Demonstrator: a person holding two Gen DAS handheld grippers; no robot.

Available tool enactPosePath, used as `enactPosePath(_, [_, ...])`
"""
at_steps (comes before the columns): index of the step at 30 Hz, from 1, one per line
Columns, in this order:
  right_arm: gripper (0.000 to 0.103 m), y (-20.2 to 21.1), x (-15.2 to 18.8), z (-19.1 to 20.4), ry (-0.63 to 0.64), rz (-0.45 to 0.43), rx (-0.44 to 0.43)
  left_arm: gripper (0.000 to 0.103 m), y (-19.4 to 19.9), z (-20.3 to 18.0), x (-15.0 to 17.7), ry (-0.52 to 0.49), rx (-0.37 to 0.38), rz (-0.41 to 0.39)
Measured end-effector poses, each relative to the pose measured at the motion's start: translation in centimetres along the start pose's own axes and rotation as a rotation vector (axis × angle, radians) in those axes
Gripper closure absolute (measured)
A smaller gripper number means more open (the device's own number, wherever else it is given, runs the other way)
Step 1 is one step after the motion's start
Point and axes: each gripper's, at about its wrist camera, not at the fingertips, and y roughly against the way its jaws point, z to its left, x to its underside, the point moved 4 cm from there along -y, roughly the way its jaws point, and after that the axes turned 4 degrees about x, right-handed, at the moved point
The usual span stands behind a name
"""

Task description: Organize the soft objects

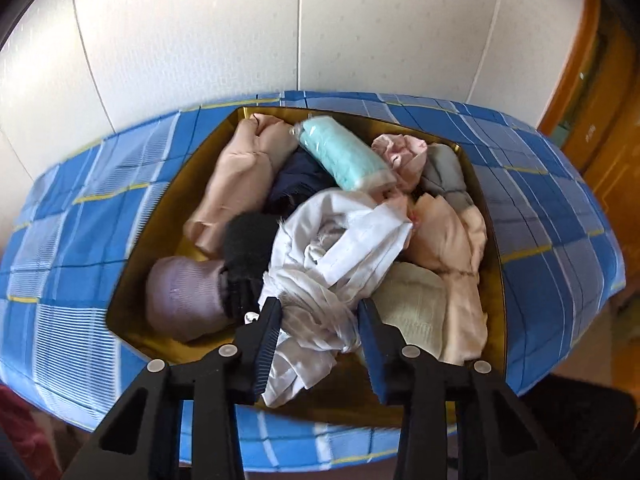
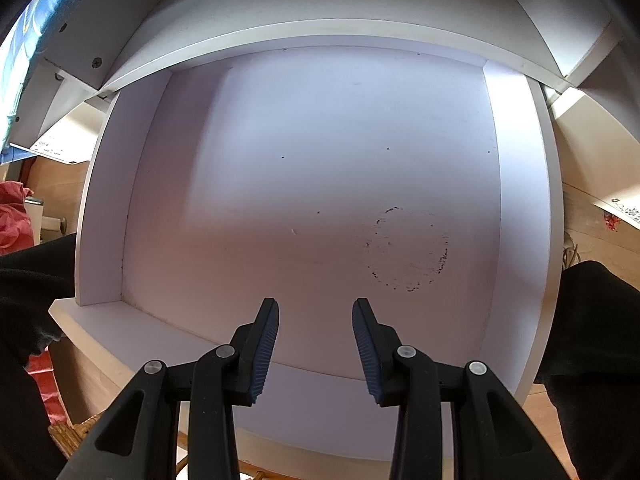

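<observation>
A gold-lined box [image 1: 132, 264] stands on a surface covered with a blue checked cloth [image 1: 540, 184], near the cloth's far edge. The box is filled with soft items. Along its left wall lies a long beige-pink garment [image 1: 236, 184]. In the near left corner sits a mauve knitted roll [image 1: 184, 300], with a black fuzzy item [image 1: 248, 248] touching its right side. A dark navy fabric [image 1: 296, 184] lies in the middle. A mint-green bundle in clear wrap [image 1: 344, 156] rests tilted on top, toward the far wall. At the far right corner are a pale pink ruffled piece [image 1: 400, 152] and a grey garment [image 1: 444, 172]. Peach fabric [image 1: 444, 240] lies along the right wall, and a cream textured cloth [image 1: 420, 304] lies in the near right corner.

The left gripper [image 1: 318, 310] pinches a crumpled white cloth [image 1: 340, 248] at the box's near edge; the cloth bunches between the blue pads and trails over the rim.

The right gripper [image 2: 316, 310] points down into a white drawer [image 2: 104, 184]. Its bottom is bare apart from a faint ring-shaped mark [image 2: 408, 252]. The jaws stand slightly apart with nothing between them.
</observation>
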Motion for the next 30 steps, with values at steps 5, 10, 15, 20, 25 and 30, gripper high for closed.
enactPosePath(5, [0.065,0.2,-0.1,-0.3,-0.023,0.003,-0.021,0.063,-2.0,-0.7,-0.1,0.018,-0.033,0.003])
enactPosePath(10, [0.065,0.9,-0.1,0.3,0.002,-0.022,-0.016,0.055,-0.9,-0.9,1.6,-0.044,-0.048,0.004])
enactPosePath(15, [0.065,0.7,0.1,0.5,0.013,-0.013,-0.002,0.041,2.2,-0.4,3.8,-0.042,-0.034,-0.053])
enactPosePath(20, [0.065,2.1,0.1,1.2,0.059,-0.066,0.015,0.017,6.2,-1.0,6.7,-0.041,0.006,-0.159])
enactPosePath(25, [0.064,3.9,0.5,2.5,0.156,-0.141,0.071,0.003,8.4,-1.6,10.9,-0.018,-0.001,-0.213])
enactPosePath(30, [0.062,5.1,1.6,3.3,0.199,-0.160,0.083,0.001,8.9,-1.5,15.5,0.051,-0.002,-0.198])
